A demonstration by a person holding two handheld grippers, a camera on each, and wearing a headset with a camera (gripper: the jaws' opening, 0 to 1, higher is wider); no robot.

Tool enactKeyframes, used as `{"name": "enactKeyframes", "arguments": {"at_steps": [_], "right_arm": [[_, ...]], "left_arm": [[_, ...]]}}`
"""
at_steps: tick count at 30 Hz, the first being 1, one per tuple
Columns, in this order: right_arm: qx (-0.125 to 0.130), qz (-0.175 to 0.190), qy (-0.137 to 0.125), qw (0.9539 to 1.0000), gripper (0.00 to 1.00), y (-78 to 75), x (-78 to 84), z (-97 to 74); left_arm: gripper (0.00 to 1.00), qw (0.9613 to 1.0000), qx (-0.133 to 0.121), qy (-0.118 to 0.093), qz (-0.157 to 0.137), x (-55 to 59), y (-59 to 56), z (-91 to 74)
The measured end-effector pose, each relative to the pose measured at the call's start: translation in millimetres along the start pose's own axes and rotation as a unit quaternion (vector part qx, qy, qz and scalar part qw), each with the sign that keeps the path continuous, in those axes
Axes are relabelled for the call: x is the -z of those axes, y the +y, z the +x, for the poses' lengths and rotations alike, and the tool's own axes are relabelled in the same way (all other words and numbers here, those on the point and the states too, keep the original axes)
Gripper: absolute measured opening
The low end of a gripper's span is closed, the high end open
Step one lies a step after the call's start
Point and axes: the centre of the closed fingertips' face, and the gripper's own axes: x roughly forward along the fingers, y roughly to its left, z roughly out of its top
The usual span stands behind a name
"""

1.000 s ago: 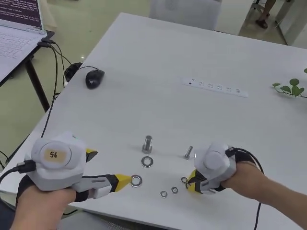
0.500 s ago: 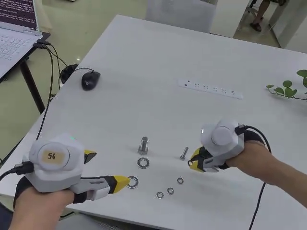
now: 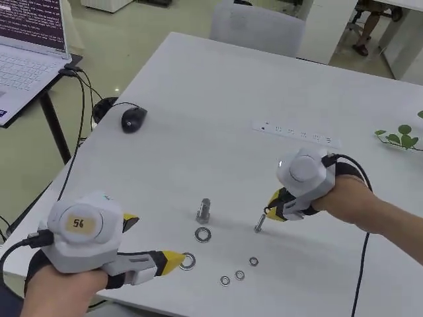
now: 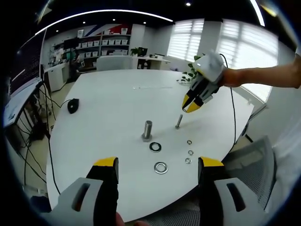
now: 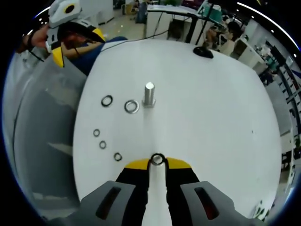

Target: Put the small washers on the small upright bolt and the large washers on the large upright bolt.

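The large upright bolt [image 3: 203, 210] and the small upright bolt [image 3: 259, 224] stand on the white table [image 3: 218, 99]. One large washer [image 3: 203, 234] lies in front of the large bolt. A second large washer [image 3: 188, 261] touches a yellow tip of my open left gripper [image 3: 153, 243]. That washer [image 4: 161, 167] lies between the open jaws of the left gripper [image 4: 158, 164]. Three small washers [image 3: 239, 275] lie near the front edge. My right gripper [image 3: 272, 206] hovers just above the small bolt. In its own view the right gripper [image 5: 157, 162] is shut on a small washer [image 5: 157, 159].
A black mouse [image 3: 133, 119] with its cable lies at the far left, and a white power strip [image 3: 296, 132] at the far right. A laptop [image 3: 26, 59] stands on a side stand to the left. Plant leaves [image 3: 403, 135] reach over the right edge. A chair [image 3: 254, 30] stands beyond the table.
My right gripper has lifted from among the small washers and moved away from me to above the small bolt. The left gripper stays by the large washer.
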Motion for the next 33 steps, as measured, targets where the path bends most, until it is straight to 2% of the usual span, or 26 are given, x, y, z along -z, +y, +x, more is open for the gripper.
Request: {"name": "enactKeyframes", "arguments": {"at_steps": [12, 20, 33], "right_arm": [[-0.015, -0.01, 0.024, 0.9996, 0.13, 1.3, 7.0, 12.5], [-0.017, -0.008, 0.027, 0.9994, 0.13, -1.3, 9.4, 15.0], [-0.028, -0.008, 0.035, 0.999, 0.14, 3.1, 13.7, 23.8]], "left_arm": [[0.68, 0.9999, -0.009, 0.001, -0.007, 1.8, 7.2, -3.2], [0.68, 0.9999, -0.008, 0.003, -0.008, 2.4, 9.3, -1.4], [0.68, 0.9999, -0.01, 0.005, -0.011, 3.2, 11.6, -1.6]]}}
